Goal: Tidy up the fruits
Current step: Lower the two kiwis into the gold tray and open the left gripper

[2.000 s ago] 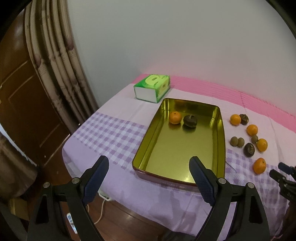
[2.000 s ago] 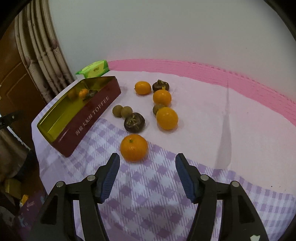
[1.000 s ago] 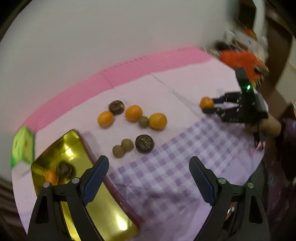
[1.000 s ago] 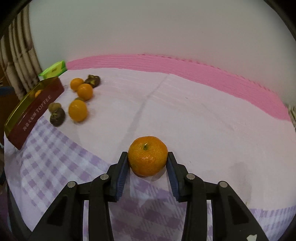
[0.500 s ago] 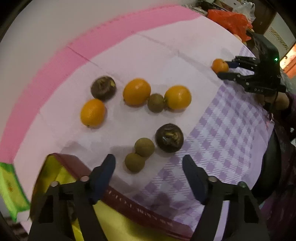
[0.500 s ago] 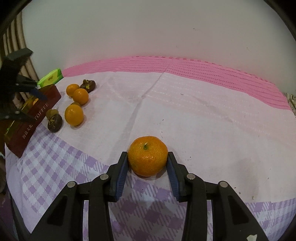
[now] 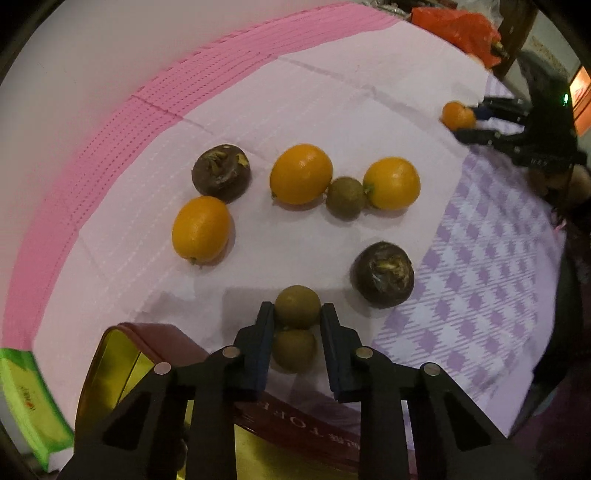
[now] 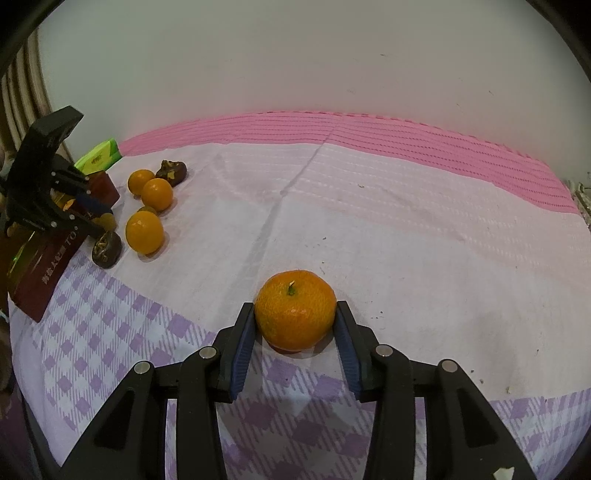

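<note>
My left gripper (image 7: 297, 314) is shut on an olive-brown round fruit (image 7: 297, 305); a second one (image 7: 294, 350) sits just below it between the fingers. Beyond lie three oranges (image 7: 301, 173), another small olive fruit (image 7: 345, 197) and two dark brown fruits (image 7: 383, 274). The gold tin with dark red walls (image 7: 155, 338) is under the left gripper. My right gripper (image 8: 295, 314) is shut on an orange mandarin (image 8: 295, 309), resting on the cloth far right of the group; it also shows in the left wrist view (image 7: 458, 115).
A green tissue box (image 7: 27, 398) stands beside the tin. The table has a white, pink and purple-checked cloth (image 8: 406, 229) against a white wall. An orange bag (image 7: 458, 26) lies at the far end. The left gripper (image 8: 48, 192) shows in the right wrist view.
My left gripper swung from the tin to the loose fruits, came down and shut on the olive-brown fruit. My right gripper took hold of the mandarin and carried it to the right.
</note>
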A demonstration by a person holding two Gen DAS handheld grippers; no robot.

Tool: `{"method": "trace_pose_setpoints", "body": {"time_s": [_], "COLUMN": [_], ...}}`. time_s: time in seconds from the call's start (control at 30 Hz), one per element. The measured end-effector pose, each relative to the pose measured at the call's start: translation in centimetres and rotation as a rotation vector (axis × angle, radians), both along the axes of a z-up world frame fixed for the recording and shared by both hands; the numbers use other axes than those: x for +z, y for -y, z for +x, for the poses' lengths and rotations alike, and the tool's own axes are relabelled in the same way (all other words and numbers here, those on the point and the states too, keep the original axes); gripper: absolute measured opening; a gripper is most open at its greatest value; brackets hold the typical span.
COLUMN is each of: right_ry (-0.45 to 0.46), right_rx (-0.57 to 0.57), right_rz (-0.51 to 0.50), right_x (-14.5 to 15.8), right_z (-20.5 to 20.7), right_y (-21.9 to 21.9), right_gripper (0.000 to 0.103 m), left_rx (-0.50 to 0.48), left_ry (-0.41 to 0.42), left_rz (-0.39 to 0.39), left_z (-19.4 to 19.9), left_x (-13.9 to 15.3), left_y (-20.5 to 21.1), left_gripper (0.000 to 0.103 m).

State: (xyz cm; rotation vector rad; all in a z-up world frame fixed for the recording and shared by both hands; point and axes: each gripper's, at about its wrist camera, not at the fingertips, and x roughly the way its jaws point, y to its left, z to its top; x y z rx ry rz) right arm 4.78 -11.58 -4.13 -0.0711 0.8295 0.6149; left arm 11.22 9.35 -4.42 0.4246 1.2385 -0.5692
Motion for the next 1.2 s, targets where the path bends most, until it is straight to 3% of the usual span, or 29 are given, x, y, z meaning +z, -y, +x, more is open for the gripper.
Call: {"method": "trace_pose_setpoints", "body": {"time_s": [0.13, 0.3, 0.5, 0.77, 0.9, 0.97, 1.07, 1.2], "right_ry": [-0.001, -0.002, -0.002, -0.003, -0.003, -0.003, -0.003, -0.002], "right_rx": [-0.003, -0.004, -0.005, -0.007, -0.008, -0.008, -0.009, -0.009], "right_rz": [0.001, 0.003, 0.004, 0.006, 0.003, 0.002, 0.002, 0.001], "right_x": [0.0, -0.1, -0.1, -0.1, -0.1, -0.1, -0.2, -0.1], "right_z": [0.1, 0.2, 0.2, 0.2, 0.2, 0.2, 0.2, 0.2], "right_y": [-0.1, 0.0, 0.0, 0.0, 0.0, 0.0, 0.0, 0.0], "right_gripper": [0.040, 0.040, 0.040, 0.040, 0.040, 0.040, 0.040, 0.040], "left_rx": [0.024, 0.110, 0.362, 0.597, 0.788, 0.889, 0.971, 1.049], "left_ry": [0.018, 0.112, 0.256, 0.262, 0.284, 0.299, 0.296, 0.315], "left_rz": [0.039, 0.059, -0.045, -0.207, -0.246, -0.220, -0.155, -0.134], "left_z": [-1.1, -3.0, -7.0, -13.2, -16.4, -18.2, -19.3, -20.6], "left_x": [0.4, 3.4, 8.9, 10.1, 10.3, 10.4, 9.6, 8.9], "left_y": [0.5, 1.2, 1.0, 2.6, -1.6, -4.3, -6.8, -9.0], "left_gripper": [0.026, 0.026, 0.026, 0.026, 0.026, 0.026, 0.026, 0.026]}}
